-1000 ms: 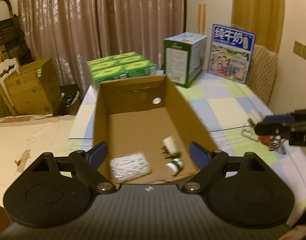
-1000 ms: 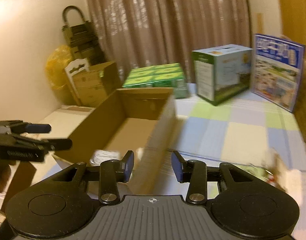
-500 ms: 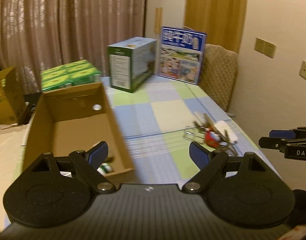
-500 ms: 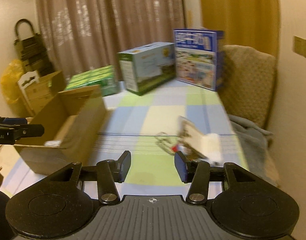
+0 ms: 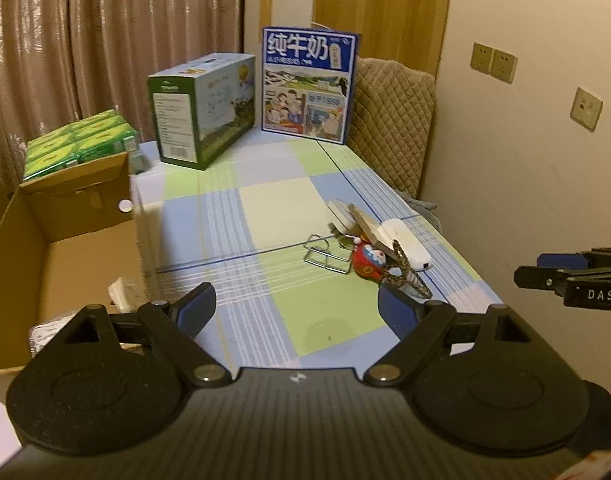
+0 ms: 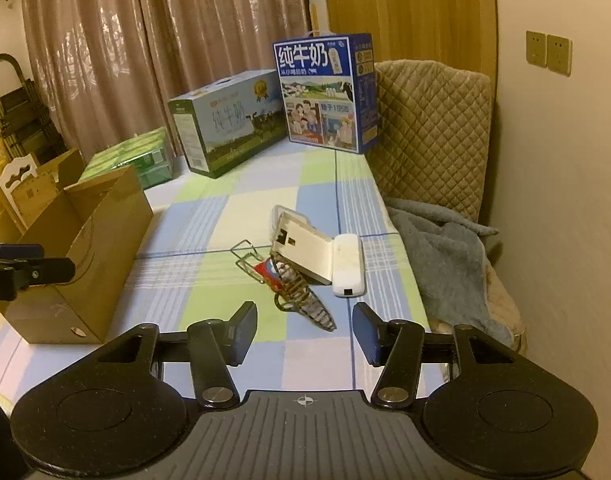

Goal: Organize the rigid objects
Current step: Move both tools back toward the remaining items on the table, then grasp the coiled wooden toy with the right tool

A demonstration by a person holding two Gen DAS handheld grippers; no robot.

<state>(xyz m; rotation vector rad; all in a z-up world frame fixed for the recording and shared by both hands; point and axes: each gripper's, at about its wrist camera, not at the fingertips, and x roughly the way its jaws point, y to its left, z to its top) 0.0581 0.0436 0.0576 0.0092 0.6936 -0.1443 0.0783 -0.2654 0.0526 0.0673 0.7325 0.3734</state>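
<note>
With my right gripper (image 6: pixel 303 330) empty and its jaws opening over the tangled pile (image 6: pixel 301 268) right of the cardboard box (image 6: pixel 89 240), I risk snagging the wire rack (image 6: pixel 247 258) while my left gripper (image 5: pixel 293 312) gapes wide, holding nothing.

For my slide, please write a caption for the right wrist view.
Right gripper, jaws opening and empty, faces a small pile of objects on the checked tablecloth, beside a cardboard box.

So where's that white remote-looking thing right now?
The white remote lies on the checked tablecloth at the right of the small clutter pile, beside the open white case, near the grey blanket.
</note>
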